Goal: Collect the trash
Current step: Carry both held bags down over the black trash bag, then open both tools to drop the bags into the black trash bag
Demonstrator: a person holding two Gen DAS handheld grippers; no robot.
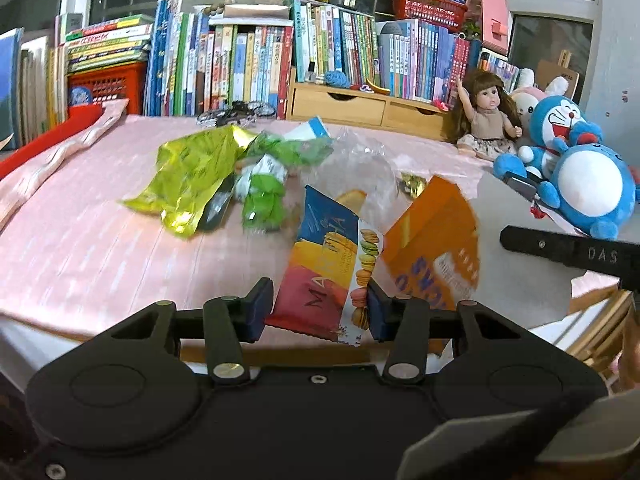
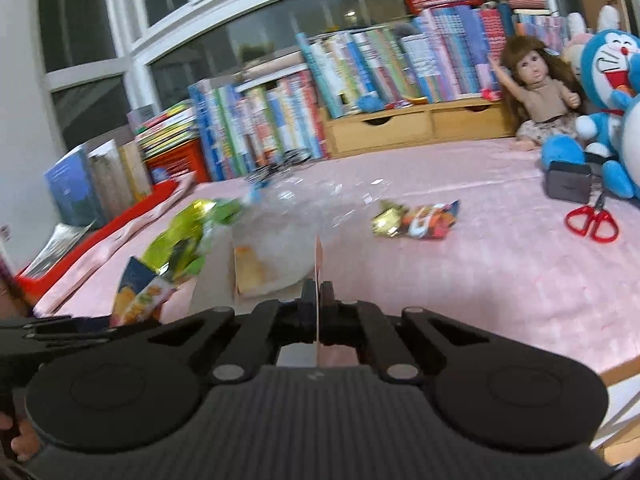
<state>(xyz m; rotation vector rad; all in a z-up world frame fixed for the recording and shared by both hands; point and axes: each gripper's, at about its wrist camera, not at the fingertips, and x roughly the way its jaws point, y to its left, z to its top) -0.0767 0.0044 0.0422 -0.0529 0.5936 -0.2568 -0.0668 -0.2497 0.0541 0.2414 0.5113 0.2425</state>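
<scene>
At the near edge of the bench [image 1: 80, 248], under its pink cloth: one macaron wrapper [image 1: 324, 272], blue, yellow and red, clamped between the jaws of the left gripper [image 1: 318, 314]. Just beside it, toward the right corner: one orange carton [image 1: 434, 236], tilted; in the right wrist view the jaws of the right gripper [image 2: 319, 308] are pressed together on a thin orange card edge. Mid-bench: clear plastic bag [image 1: 356, 164]; green wrappers [image 1: 192, 176]; small gold and red wrapper [image 2: 416, 218]. Right edge: red scissors [image 2: 592, 222], blue plush toys [image 1: 576, 168], doll [image 1: 486, 116]. Far edge: row of books [image 1: 248, 60].
</scene>
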